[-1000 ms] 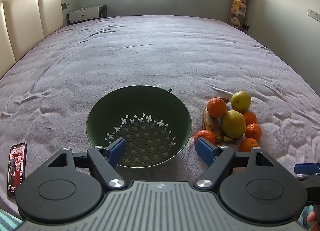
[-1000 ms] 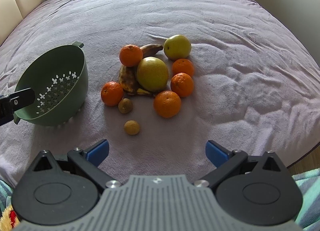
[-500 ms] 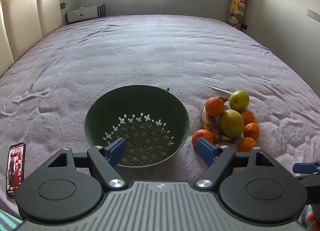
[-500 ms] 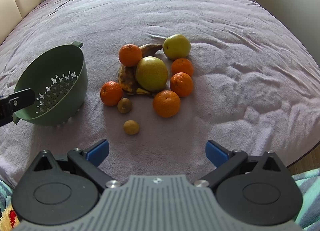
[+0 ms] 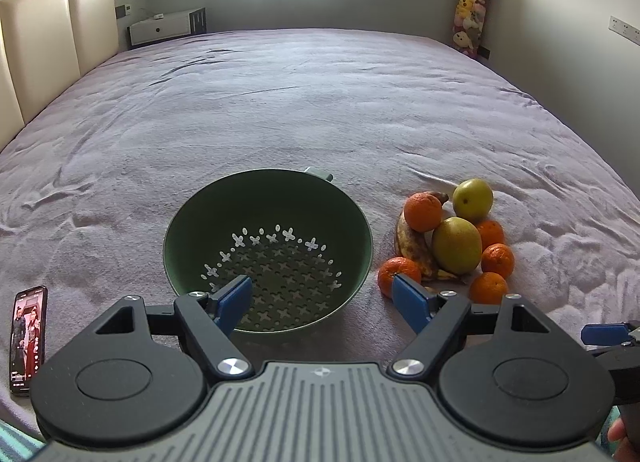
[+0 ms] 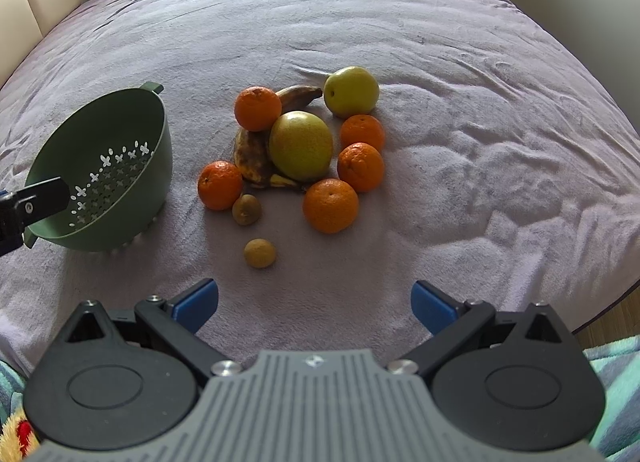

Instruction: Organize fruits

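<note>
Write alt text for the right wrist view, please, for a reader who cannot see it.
The open right gripper hovers empty over a purple bedspread, facing a cluster of fruit: five oranges, two yellow-green fruits, a browned banana and two small brown fruits. An empty green colander sits to the left.

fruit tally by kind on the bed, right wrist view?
Oranges: 5, first one
Large yellow-green round fruits: 2, first one
Bananas: 1 bunch, browned; number in it unclear
Small brown fruits: 2, first one
Total: 10 pieces, counting the bunch as 1. All lie on the bed cover; the green colander holds none.
</note>
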